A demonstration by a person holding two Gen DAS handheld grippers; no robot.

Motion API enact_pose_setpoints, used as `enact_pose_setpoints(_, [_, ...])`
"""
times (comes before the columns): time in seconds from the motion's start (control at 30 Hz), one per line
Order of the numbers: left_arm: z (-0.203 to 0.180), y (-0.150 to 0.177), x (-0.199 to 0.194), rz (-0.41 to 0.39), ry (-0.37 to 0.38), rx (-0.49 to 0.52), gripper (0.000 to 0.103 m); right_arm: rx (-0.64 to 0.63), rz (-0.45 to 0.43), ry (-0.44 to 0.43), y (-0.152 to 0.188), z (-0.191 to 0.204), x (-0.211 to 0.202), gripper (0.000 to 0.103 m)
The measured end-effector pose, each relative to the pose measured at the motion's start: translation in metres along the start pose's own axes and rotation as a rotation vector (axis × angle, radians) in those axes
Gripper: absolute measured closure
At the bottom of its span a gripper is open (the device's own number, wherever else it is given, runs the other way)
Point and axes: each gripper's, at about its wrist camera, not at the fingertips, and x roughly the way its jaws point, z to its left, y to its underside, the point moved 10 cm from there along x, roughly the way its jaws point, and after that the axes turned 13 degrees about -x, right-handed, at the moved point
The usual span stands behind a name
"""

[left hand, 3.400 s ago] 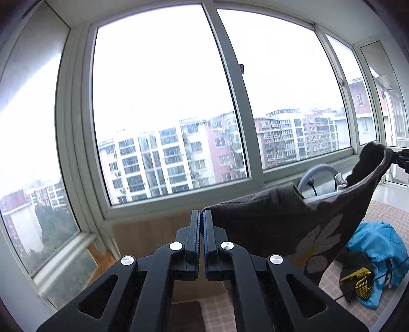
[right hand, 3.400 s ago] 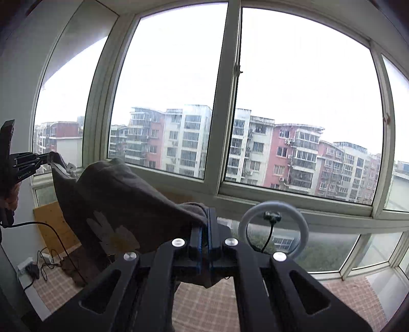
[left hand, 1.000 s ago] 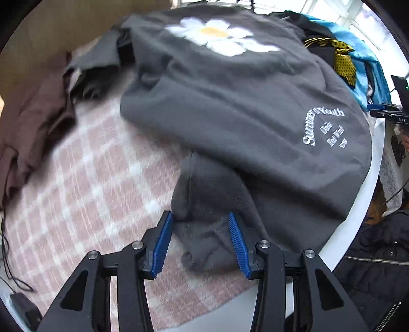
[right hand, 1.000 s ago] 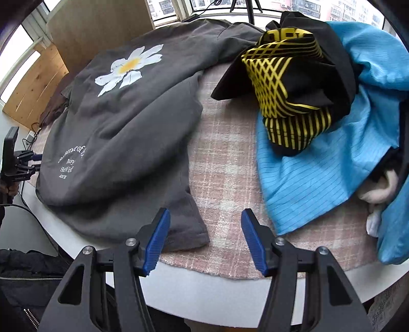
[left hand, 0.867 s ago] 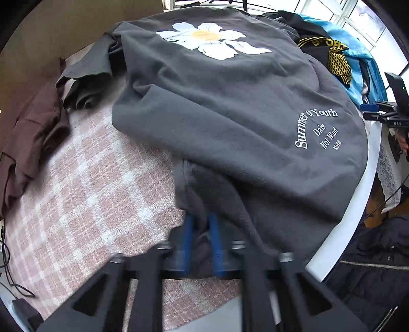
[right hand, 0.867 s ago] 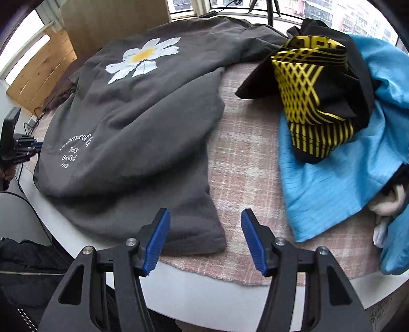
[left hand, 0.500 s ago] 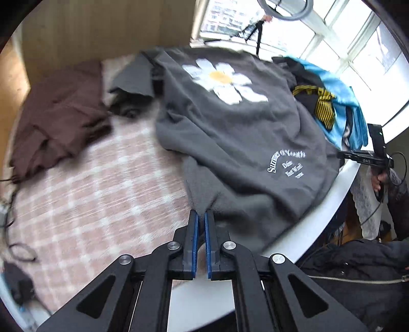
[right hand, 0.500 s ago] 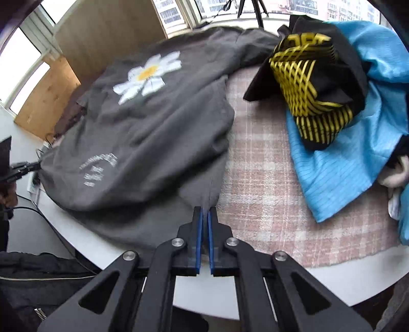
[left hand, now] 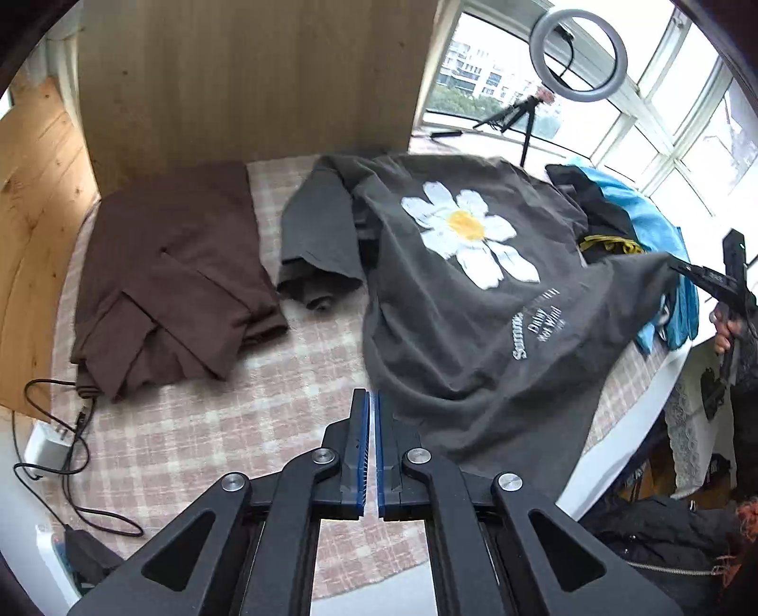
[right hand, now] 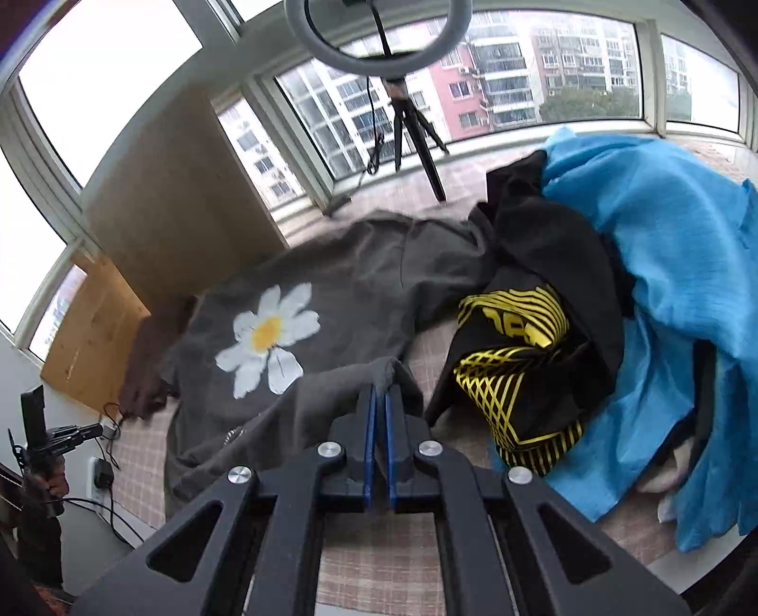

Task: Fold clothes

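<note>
A dark grey sweatshirt (left hand: 473, 331) with a white daisy print lies spread on the plaid-covered table (left hand: 237, 436). My left gripper (left hand: 372, 403) is shut on its near hem corner, which is raised off the cloth. In the right wrist view the same sweatshirt (right hand: 360, 284) bunches up where my right gripper (right hand: 379, 393) is shut on the opposite hem corner. The hem hangs stretched between the two grips. The right gripper (left hand: 677, 267) shows at the right edge of the left wrist view, and the left gripper (right hand: 97, 430) at the far left of the right wrist view.
A brown garment (left hand: 175, 279) lies left of the sweatshirt. A black and yellow garment (right hand: 516, 360) and a blue one (right hand: 663, 284) are piled to the right. A ring light (right hand: 379, 28) on a tripod stands by the windows. A charger and cable (left hand: 47, 445) lie at the table's left edge.
Both grippers closed on the sweatshirt's hem corners and rose, lifting the hem off the table. Both views now look farther across the table toward the windows.
</note>
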Motion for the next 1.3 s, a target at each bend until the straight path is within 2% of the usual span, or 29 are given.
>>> enact_pose_setpoints(0.03, [-0.006,0.013,0.003,0.019,0.012,0.012,0.102,-0.006,0.036,0.019,0.008,-0.004,0.011,0.099])
enact_pose_setpoints(0.13, [-0.023,0.065,0.009,0.077,0.017,0.031,0.089,-0.024,0.091,0.019,0.027,-0.013,0.028,0.099])
enact_pose_setpoints(0.27, [-0.049,0.136,0.018,0.146,0.049,0.0,0.084,-0.028,0.122,-0.003,0.042,-0.027,0.034,0.099])
enact_pose_setpoints(0.33, [-0.057,0.161,0.015,0.152,0.052,-0.032,0.084,-0.019,0.119,-0.032,0.042,-0.033,0.028,0.099])
enact_pose_setpoints(0.5, [-0.076,0.198,-0.007,0.152,0.074,-0.101,0.08,-0.001,0.047,-0.168,0.024,-0.024,-0.011,0.099])
enact_pose_setpoints(0.53, [-0.078,0.202,-0.011,0.142,0.078,-0.107,0.075,-0.024,0.042,-0.173,0.022,-0.021,-0.015,0.099])
enact_pose_setpoints(0.57, [-0.081,0.205,-0.013,0.131,0.079,-0.112,0.062,-0.046,0.038,-0.178,0.02,-0.018,-0.02,0.099])
enact_pose_setpoints(0.63, [-0.083,0.207,-0.004,0.118,0.05,-0.11,0.054,-0.09,0.038,-0.179,0.017,-0.012,-0.023,0.099])
enact_pose_setpoints(0.83, [-0.087,0.205,0.057,0.127,-0.063,-0.049,0.057,-0.128,0.071,-0.199,0.025,-0.005,-0.01,0.099])
enact_pose_setpoints(0.9, [-0.087,0.201,0.066,0.112,-0.066,-0.049,0.058,-0.139,0.075,-0.209,0.028,-0.002,-0.009,0.099])
enact_pose_setpoints(0.93, [-0.089,0.201,0.069,0.114,-0.059,-0.043,0.061,-0.147,0.075,-0.208,0.028,-0.001,-0.01,0.099])
enact_pose_setpoints(1.0, [-0.093,0.2,0.075,0.117,-0.05,-0.032,0.078,-0.163,0.076,-0.205,0.03,0.0,-0.012,0.099])
enact_pose_setpoints(1.03, [-0.094,0.199,0.078,0.119,-0.047,-0.027,0.093,-0.169,0.077,-0.202,0.03,0.001,-0.012,0.099])
enact_pose_setpoints(1.07, [-0.096,0.199,0.08,0.123,-0.042,-0.025,0.096,-0.175,0.078,-0.199,0.031,0.001,-0.013,0.099])
enact_pose_setpoints(1.17, [-0.101,0.193,0.067,0.131,0.015,-0.067,0.097,-0.183,0.079,-0.175,0.035,-0.003,-0.015,0.099])
enact_pose_setpoints(1.3, [-0.089,0.183,0.001,0.066,0.075,-0.174,0.097,-0.202,0.114,-0.147,0.059,-0.01,-0.026,0.099])
